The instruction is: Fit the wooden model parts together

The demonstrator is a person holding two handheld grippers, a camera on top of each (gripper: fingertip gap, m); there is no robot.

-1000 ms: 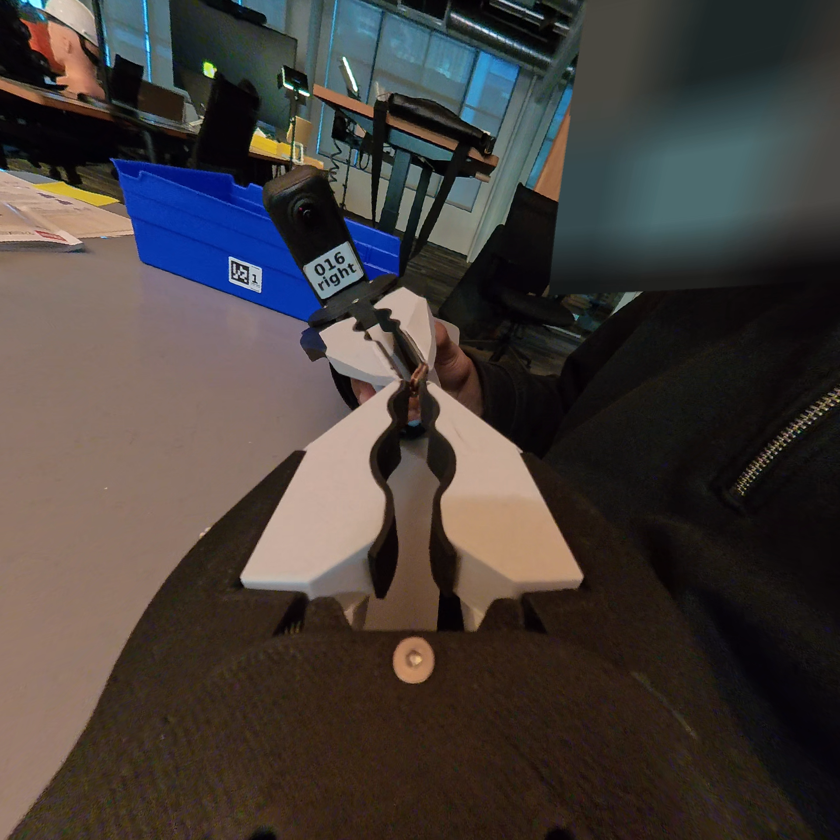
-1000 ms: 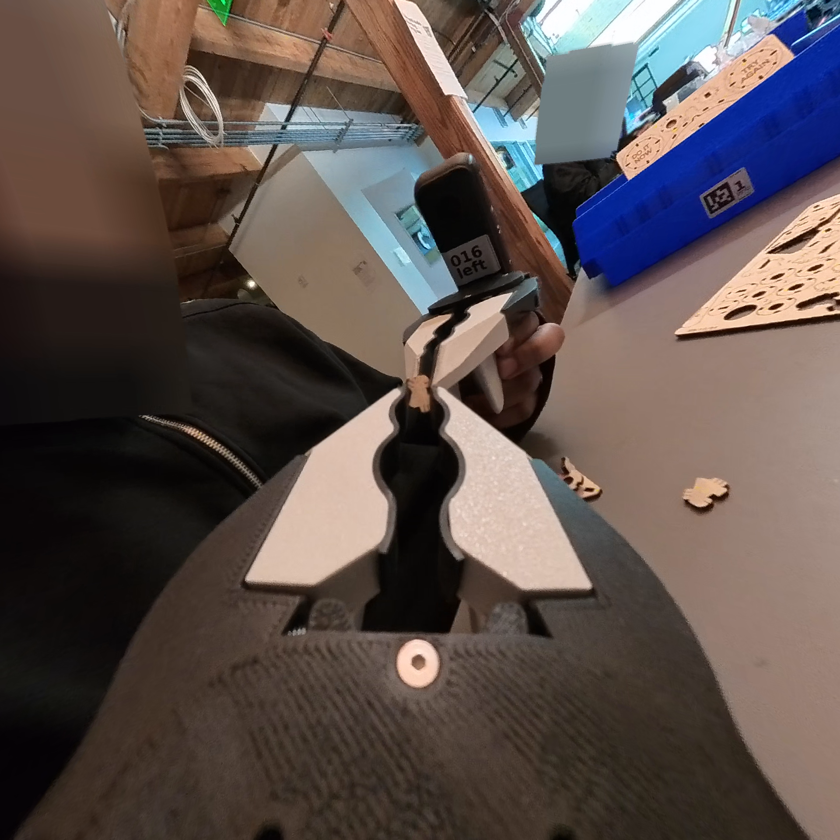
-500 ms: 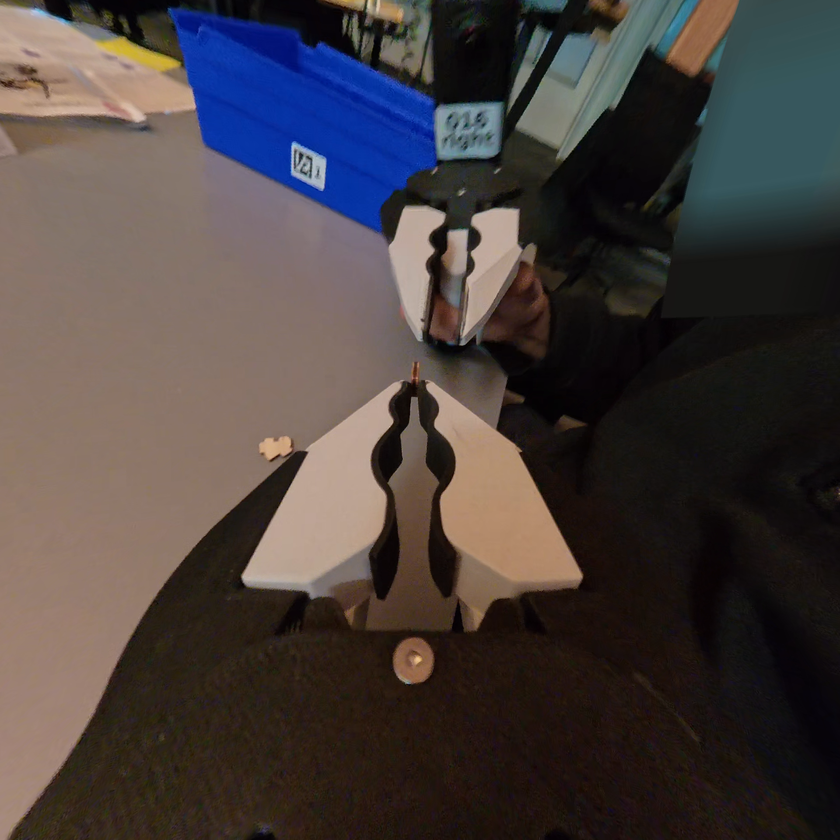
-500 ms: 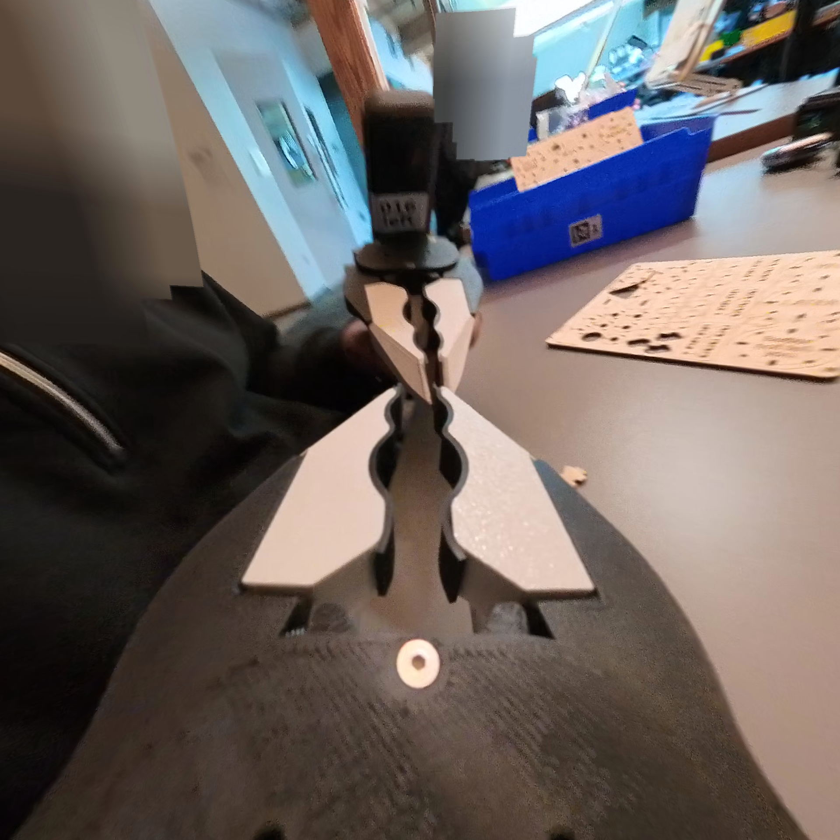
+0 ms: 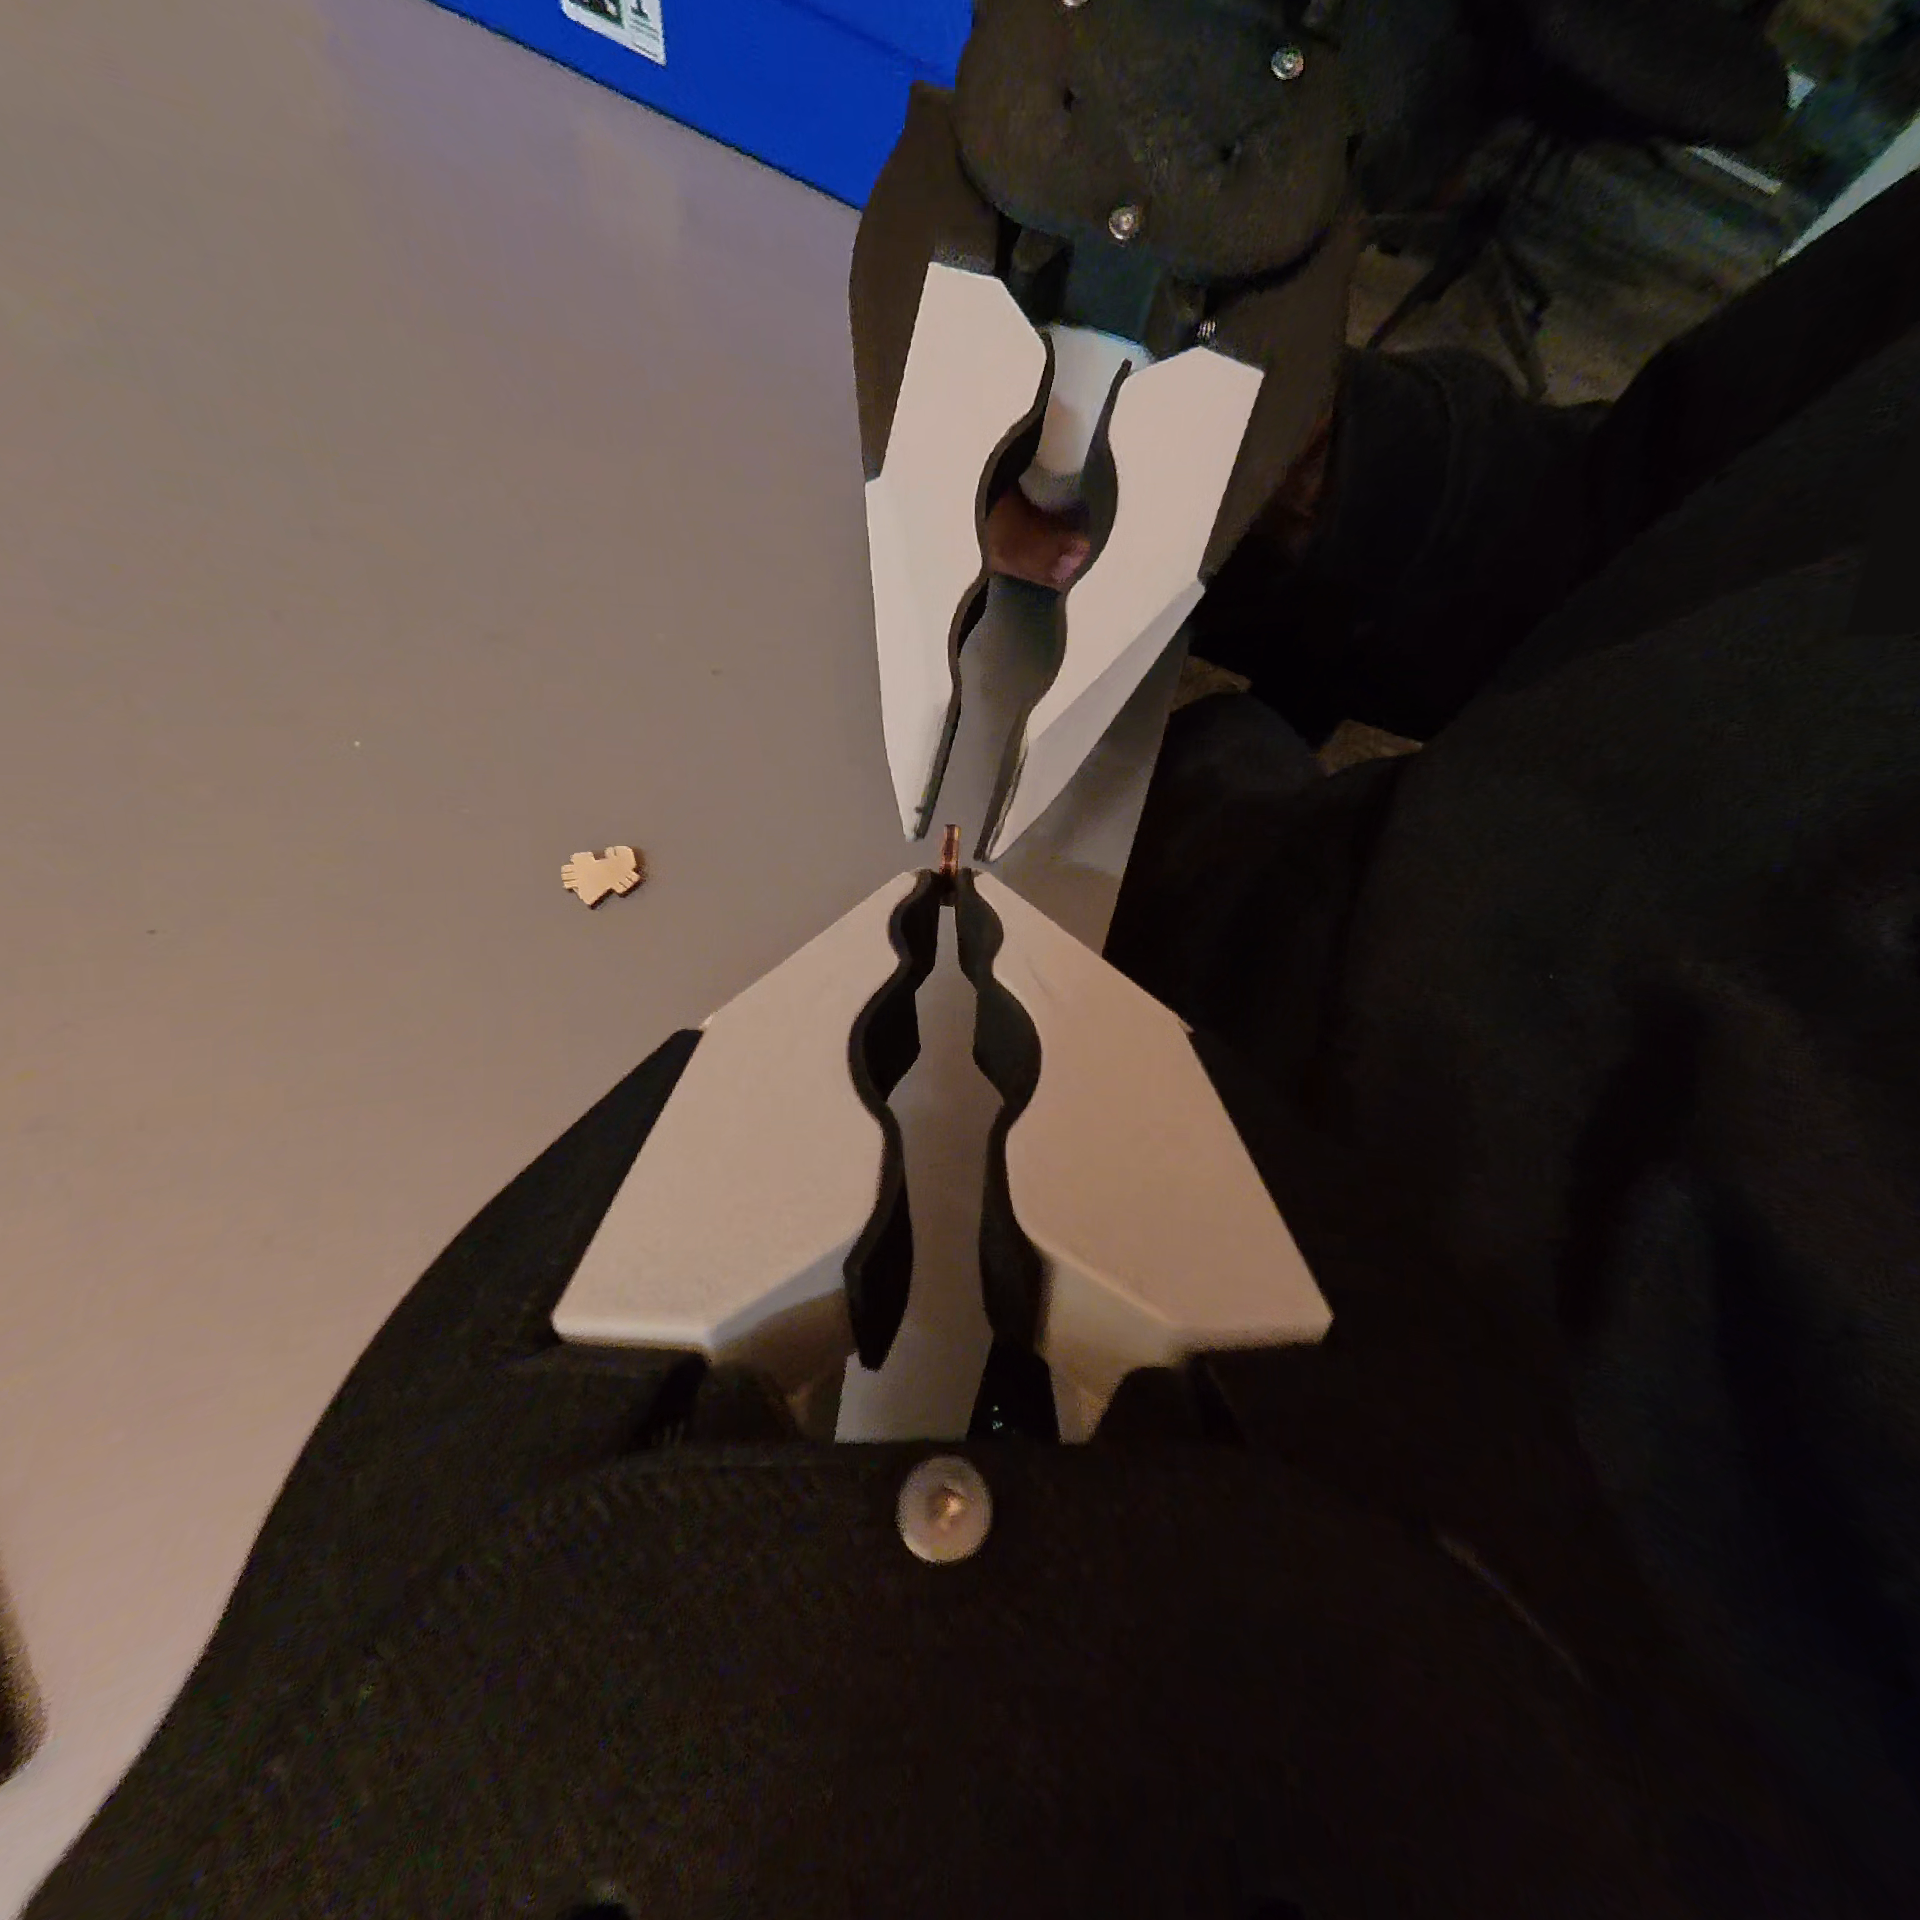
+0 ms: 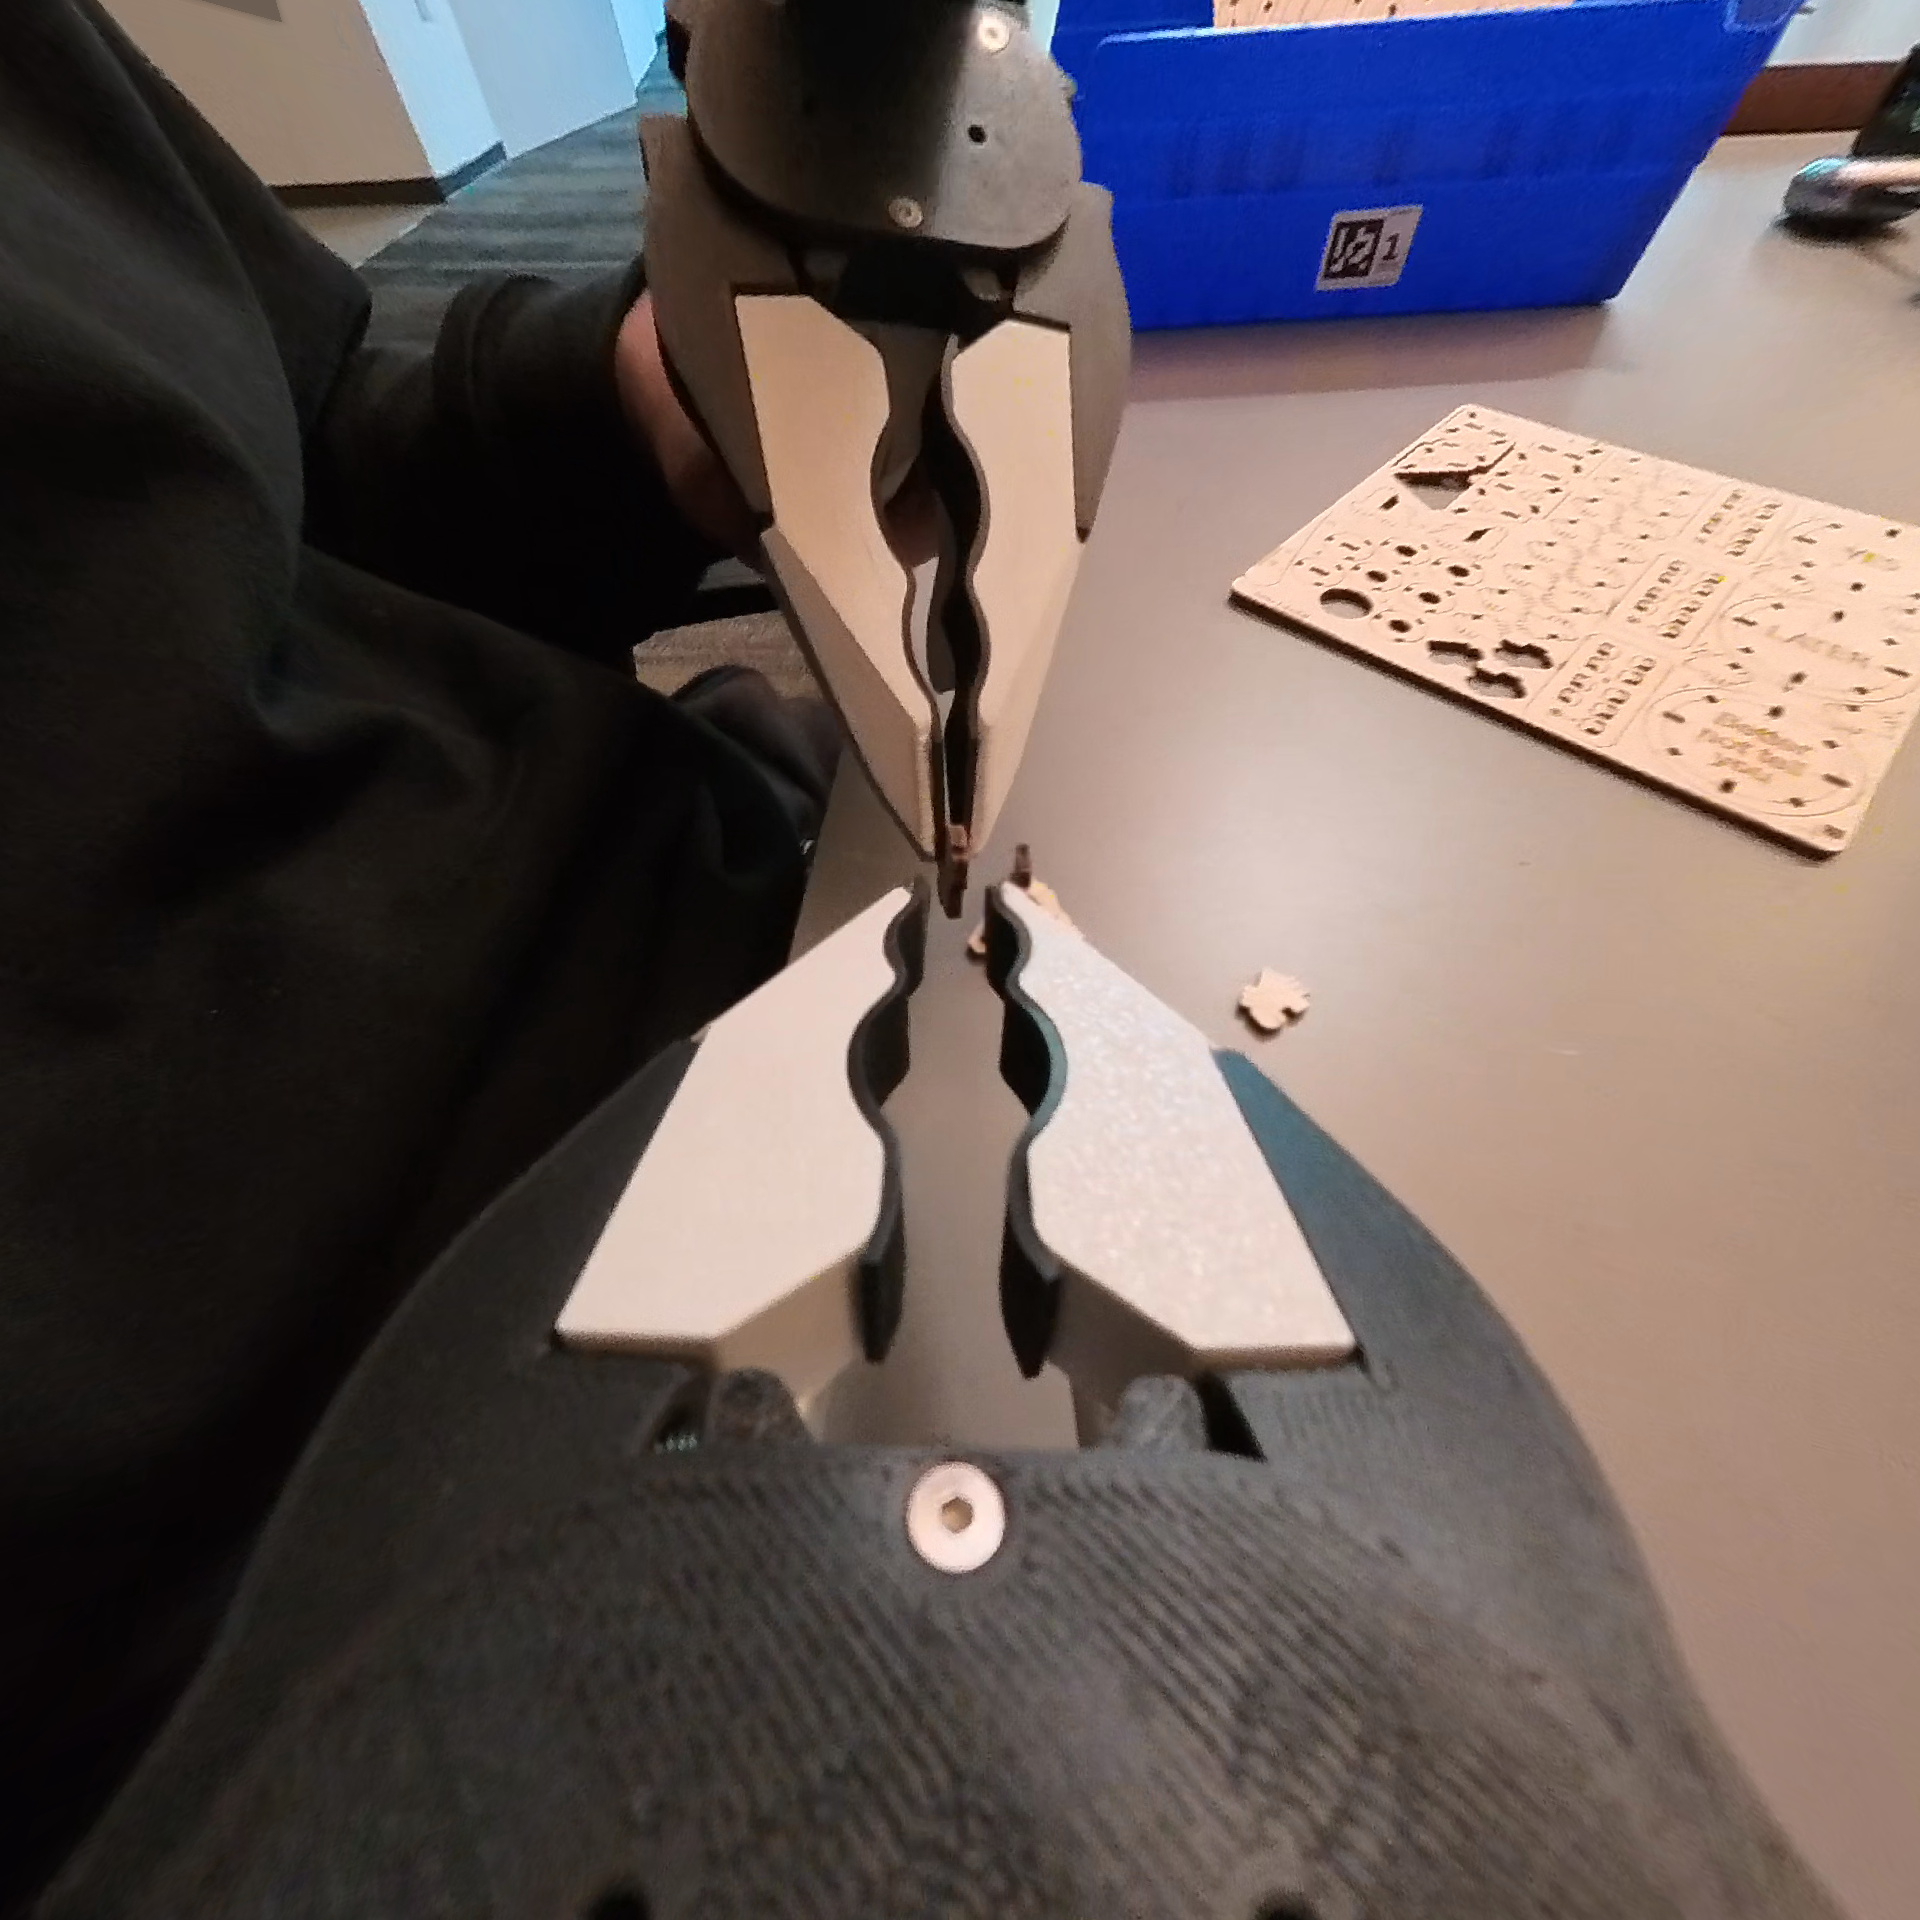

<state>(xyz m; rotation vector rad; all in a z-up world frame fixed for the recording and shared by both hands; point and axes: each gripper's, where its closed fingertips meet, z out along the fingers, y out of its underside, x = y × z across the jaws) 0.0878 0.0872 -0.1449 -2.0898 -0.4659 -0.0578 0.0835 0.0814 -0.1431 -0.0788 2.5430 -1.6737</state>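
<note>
Left gripper [image 5: 948, 878] clenched on 1 thin wooden piece [image 5: 949, 847], edge-on, poking past the tips. Right gripper [image 6: 954, 906] tip to tip with it, released, pads parted either side of that piece without pressing. On the grey counter [image 6: 1455, 1039], 2 small wooden cutouts [image 6: 1273, 1001] near. Farther, punched wooden sheet [image 6: 1621, 613], then blue bin [image 6: 1403, 156].

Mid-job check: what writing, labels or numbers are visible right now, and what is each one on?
I don't transcribe writing; here is where it stands.
White sticker on the front wall of the blue bin: printed marker, sharp in the right wrist view, cut off at the frame edge in the left.
Wooden cut-out sheet on the table: engraved words in several panels, mostly blurred.
</note>
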